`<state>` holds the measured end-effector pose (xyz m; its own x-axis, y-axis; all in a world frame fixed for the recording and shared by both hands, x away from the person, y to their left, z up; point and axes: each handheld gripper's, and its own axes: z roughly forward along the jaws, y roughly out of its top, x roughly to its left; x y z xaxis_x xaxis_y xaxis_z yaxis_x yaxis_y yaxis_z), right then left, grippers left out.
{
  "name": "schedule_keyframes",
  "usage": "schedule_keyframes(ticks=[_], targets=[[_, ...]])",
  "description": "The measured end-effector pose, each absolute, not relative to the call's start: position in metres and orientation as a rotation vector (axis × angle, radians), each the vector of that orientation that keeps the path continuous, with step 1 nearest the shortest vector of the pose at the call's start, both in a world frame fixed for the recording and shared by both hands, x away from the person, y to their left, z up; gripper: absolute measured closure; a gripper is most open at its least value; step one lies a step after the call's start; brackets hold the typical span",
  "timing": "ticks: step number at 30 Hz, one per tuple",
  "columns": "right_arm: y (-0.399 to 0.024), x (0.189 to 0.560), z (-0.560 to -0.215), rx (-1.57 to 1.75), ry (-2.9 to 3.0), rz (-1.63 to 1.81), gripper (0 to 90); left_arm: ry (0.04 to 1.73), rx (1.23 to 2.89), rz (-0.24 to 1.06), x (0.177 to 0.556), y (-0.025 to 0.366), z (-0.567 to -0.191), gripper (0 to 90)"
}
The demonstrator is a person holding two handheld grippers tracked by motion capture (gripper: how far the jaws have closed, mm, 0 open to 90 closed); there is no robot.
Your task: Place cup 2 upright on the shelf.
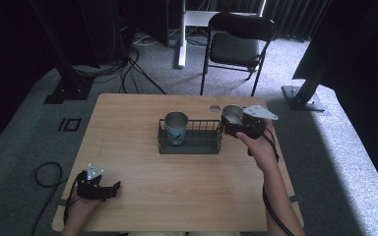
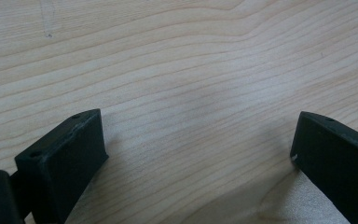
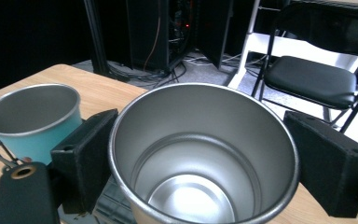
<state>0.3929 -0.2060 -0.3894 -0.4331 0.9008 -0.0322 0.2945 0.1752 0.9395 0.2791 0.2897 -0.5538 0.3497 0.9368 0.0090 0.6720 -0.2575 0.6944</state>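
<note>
A black wire basket (image 1: 197, 145) stands in the middle of the wooden table (image 1: 177, 187). A teal cup with a steel inside (image 1: 176, 127) stands upright in the basket's left part. My right gripper (image 1: 236, 123) is shut on an empty steel cup (image 1: 232, 115), held upright over the basket's right end. In the right gripper view the steel cup (image 3: 200, 154) sits between the two jaws of my right gripper (image 3: 200, 140), with the teal cup (image 3: 32, 121) to its left. My left gripper (image 1: 112, 188) rests on the table's near left corner. It stands open (image 2: 198, 128) over bare wood.
A small round hole (image 1: 215, 107) lies in the table just behind the basket's right end. A black folding chair (image 1: 236, 44) stands beyond the far edge. Black frame posts (image 1: 69, 73) and cables (image 1: 128, 73) are on the carpet around the table.
</note>
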Motion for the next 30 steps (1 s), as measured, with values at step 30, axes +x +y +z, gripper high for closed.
schedule_keyframes(ticks=[30], targets=[[-0.157, 0.410, -0.403, 1.078, 1.926, 1.273, 13.2, 1.396, 2.019, 0.575, 0.279, 0.290, -0.554, 3.7]])
